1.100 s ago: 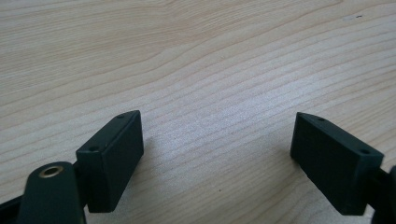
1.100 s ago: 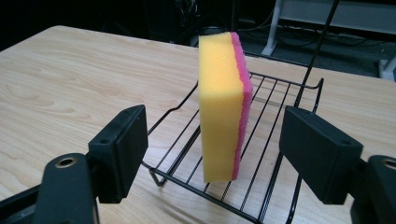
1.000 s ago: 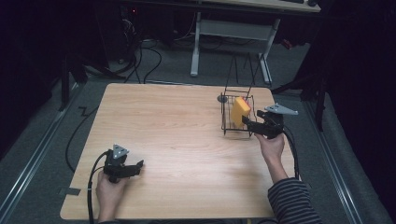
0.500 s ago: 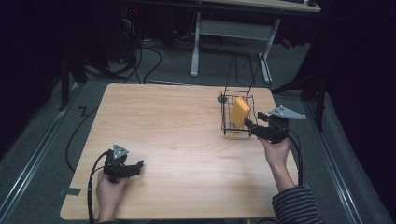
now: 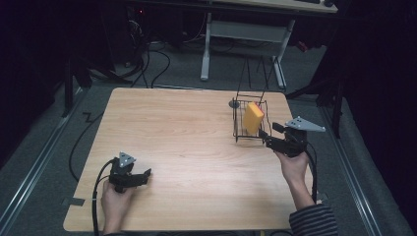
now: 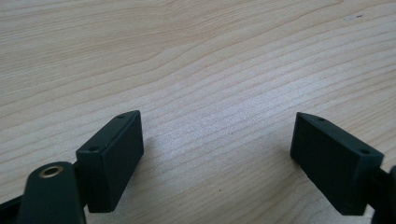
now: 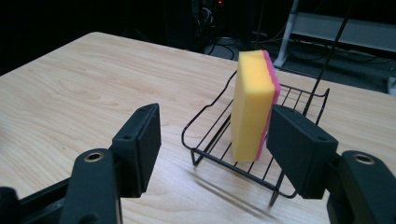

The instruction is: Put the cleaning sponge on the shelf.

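A yellow sponge [image 5: 253,118] with a pink side stands on edge in a black wire rack [image 5: 237,129] at the table's far right. In the right gripper view the sponge [image 7: 250,107] and rack [image 7: 233,168] lie beyond the jaws. My right gripper [image 5: 268,138] hovers just right of the rack, open. Its jaws [image 7: 212,140] have just been closing, with nothing between them. At the near left, my left gripper [image 5: 146,174] rests low over the wood. Its jaws [image 6: 219,154] are spread wide over bare tabletop.
The light wooden table [image 5: 187,128] stretches between the two hands. A small dark round thing [image 5: 235,104] sits by the rack's far left corner. Behind the table are a white desk frame [image 5: 246,34] and cables on the grey floor.
My right gripper has drawn back from the rack, toward the near right and slightly up. The sponge stays standing in the rack. The left gripper has not moved.
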`<state>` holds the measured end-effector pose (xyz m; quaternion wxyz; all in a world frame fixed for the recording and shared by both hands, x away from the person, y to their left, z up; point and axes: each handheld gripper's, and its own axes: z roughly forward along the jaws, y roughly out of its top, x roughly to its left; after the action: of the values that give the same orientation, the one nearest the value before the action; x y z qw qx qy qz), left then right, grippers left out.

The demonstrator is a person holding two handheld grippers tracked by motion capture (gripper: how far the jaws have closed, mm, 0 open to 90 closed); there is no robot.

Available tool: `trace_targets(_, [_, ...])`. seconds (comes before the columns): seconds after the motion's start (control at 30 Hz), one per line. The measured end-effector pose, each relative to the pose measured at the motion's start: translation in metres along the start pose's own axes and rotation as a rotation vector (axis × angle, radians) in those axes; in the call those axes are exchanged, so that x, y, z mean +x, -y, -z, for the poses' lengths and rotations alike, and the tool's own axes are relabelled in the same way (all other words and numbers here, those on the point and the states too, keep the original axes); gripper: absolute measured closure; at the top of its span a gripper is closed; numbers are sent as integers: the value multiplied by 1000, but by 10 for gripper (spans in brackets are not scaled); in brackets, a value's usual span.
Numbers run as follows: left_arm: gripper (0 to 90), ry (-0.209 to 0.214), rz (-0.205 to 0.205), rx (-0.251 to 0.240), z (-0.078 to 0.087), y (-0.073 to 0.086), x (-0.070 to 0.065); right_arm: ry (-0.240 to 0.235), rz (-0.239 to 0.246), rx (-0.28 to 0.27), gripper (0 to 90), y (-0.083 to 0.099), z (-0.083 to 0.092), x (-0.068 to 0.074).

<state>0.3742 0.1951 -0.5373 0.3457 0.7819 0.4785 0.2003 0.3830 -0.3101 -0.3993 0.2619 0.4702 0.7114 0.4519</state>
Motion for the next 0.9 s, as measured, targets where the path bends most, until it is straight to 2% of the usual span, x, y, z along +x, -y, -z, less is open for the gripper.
trace_targets(0.33, [178, 1, 0, 0, 0, 0, 0, -28, -11, -20, 361, 13, 16, 6])
trace_targets(0.9, [179, 0, 0, 0, 0, 0, 0, -75, -17, -29, 362, 27, 17, 21])
